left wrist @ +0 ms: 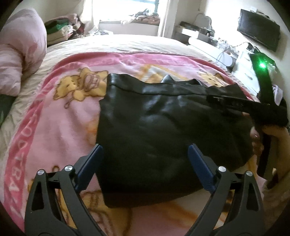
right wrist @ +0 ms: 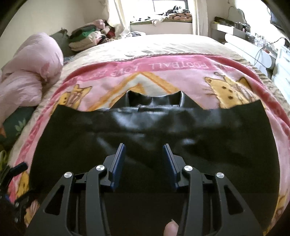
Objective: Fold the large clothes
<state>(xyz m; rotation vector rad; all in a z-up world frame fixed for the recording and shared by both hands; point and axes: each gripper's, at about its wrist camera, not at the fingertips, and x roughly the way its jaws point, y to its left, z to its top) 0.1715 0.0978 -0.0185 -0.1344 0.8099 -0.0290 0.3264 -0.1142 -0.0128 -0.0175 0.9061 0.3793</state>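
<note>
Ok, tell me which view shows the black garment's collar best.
Right wrist view: the collar faces the camera, both points upright against the pink blanket. Left wrist view shows it obliquely, only one point clear.

Both wrist views look low across the bed (left wrist: 126, 45), sharing the window (right wrist: 172, 7).

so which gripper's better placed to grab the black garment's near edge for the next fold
Probably the left. The left gripper is wide open, straddling the black leather-look garment just above its near edge on the pink blanket. The right gripper, also open, hovers over the garment's middle, with no edge between its fingers.
</note>
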